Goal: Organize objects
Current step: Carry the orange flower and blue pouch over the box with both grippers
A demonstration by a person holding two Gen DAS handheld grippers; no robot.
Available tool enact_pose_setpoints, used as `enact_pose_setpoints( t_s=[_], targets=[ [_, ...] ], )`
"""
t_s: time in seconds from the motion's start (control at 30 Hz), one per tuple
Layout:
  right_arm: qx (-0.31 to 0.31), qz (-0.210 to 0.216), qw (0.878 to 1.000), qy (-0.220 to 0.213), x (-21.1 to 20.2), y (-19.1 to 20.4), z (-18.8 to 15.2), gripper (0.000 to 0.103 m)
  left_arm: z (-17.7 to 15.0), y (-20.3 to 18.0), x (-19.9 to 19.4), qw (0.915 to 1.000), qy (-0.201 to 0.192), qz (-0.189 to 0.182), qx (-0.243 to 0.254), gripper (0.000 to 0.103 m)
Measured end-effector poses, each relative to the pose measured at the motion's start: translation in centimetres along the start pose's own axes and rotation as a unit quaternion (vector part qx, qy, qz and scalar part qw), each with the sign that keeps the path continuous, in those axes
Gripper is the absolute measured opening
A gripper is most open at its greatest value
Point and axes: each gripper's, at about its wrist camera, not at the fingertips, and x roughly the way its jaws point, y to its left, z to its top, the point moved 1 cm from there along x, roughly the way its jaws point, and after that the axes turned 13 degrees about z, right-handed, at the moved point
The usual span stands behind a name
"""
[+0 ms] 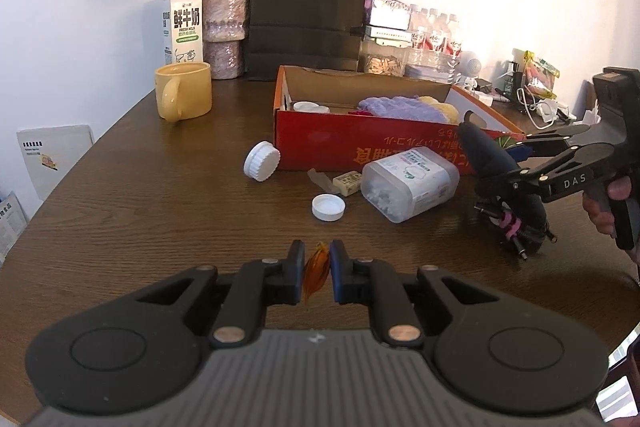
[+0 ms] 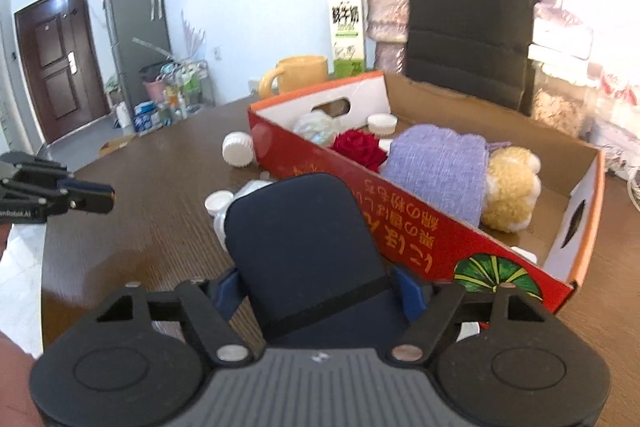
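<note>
At lower centre of its own view, the left gripper (image 1: 317, 267) pinches a small amber object (image 1: 317, 269) just above the table (image 1: 160, 211). At right edge, the right gripper (image 1: 516, 163) straddles a dark navy device (image 1: 490, 155), pads against its sides, beside the red box (image 1: 360, 139). Only the right wrist view reveals the box's purple cloth (image 2: 440, 167), red rose (image 2: 360, 147) and plush toy (image 2: 512, 183).

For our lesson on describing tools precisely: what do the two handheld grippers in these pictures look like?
Both are matte black linkage mechanisms with silver pivot pins, round black discs either side of a ribbed grey body, and blue pads inside the fingers. The left gripper shows this plainly. The right gripper matches; seen from the left wrist view, its arm bears white letters "DAS" and a black pistol-style handle.
</note>
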Motion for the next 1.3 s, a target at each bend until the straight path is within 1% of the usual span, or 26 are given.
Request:
enact_pose_setpoints(
  t_s=[0.13,0.3,0.5,0.7,0.87,1.13,1.3],
  targets=[
    [0.022,-0.022,0.999,-0.025,-1.2,1.1,0.1,0.071,0.1,0.1,0.3,1.0000,-0.003,-0.007,-0.006,0.014],
    [0.066,-0.058,0.994,-0.065,-2.9,2.4,-0.1,0.069,0.5,-0.4,0.7,0.9994,-0.012,-0.032,-0.011,0.014],
    [0.105,-0.069,0.987,-0.099,-4.5,3.1,-0.2,0.066,1.1,-2.1,1.0,0.9970,-0.025,-0.073,0.000,0.014],
    [0.130,-0.085,0.980,-0.123,-5.9,4.1,-0.4,0.065,1.6,-2.3,1.3,0.9952,-0.036,-0.091,-0.004,0.014],
    [0.151,-0.088,0.976,-0.134,-6.3,5.0,-0.5,0.064,2.3,-2.4,1.4,0.9940,-0.045,-0.100,-0.004,0.014],
    [0.163,-0.093,0.975,-0.117,-6.1,6.3,0.6,0.064,4.0,-2.8,1.5,0.9919,-0.065,-0.109,-0.002,0.014],
    [0.174,-0.090,0.975,-0.110,-5.9,6.2,1.6,0.064,5.6,-3.2,2.0,0.9913,-0.069,-0.112,-0.002,0.014]
  ],
)
